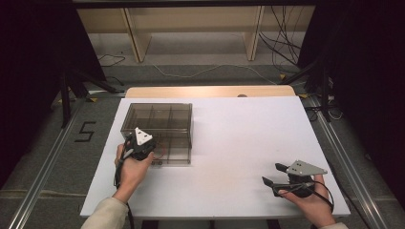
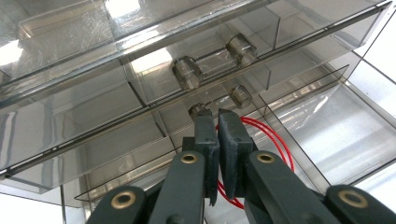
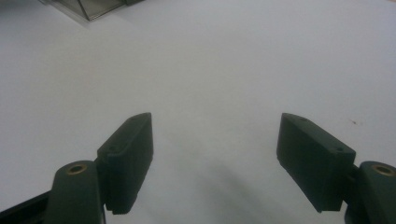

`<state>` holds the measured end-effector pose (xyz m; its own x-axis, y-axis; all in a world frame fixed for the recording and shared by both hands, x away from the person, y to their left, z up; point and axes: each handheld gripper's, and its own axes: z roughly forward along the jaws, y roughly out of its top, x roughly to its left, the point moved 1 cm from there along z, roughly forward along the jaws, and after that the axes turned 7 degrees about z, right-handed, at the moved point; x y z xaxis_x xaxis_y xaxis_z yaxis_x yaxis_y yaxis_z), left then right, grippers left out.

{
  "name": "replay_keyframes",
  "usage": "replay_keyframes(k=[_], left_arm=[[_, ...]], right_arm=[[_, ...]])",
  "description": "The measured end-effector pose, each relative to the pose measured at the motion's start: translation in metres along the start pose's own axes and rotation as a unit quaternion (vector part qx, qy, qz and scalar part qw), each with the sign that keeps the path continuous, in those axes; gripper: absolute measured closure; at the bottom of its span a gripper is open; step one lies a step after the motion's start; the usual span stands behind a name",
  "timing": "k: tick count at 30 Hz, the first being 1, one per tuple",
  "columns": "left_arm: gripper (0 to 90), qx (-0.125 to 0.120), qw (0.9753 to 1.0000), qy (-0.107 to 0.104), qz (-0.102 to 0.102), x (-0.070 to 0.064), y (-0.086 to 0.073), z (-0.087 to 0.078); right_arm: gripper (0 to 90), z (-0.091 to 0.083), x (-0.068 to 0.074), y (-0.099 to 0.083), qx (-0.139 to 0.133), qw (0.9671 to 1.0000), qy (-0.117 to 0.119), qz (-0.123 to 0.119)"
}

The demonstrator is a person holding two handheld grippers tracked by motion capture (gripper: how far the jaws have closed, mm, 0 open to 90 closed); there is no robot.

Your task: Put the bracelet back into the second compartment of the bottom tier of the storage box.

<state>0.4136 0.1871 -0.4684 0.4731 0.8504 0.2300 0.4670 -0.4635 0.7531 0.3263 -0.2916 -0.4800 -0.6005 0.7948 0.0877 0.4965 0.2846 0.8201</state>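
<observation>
The smoky, see-through plastic drawer box (image 2: 116, 60) looks hard and glossy, throwing back bright glare, and its clear round plastic knobs (image 2: 187, 73) shine too. The thin red wire (image 2: 275, 140) has a smooth, slick coat. The black jaws of the right gripper (image 3: 215, 163) look matt. The white tabletop (image 3: 224, 60) is smooth and dull.
</observation>
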Motion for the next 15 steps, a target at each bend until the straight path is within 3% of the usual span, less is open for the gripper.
replay_keyframes(k=[15], left_arm=[[85.9, 0.004, 0.9998, -0.016, 0.008, -0.0034, -0.0003, 0.0016]], right_arm=[[27.9, 0.0, -0.0001, -0.0001, 0.0, 1.0, 0.0, 0.0]])
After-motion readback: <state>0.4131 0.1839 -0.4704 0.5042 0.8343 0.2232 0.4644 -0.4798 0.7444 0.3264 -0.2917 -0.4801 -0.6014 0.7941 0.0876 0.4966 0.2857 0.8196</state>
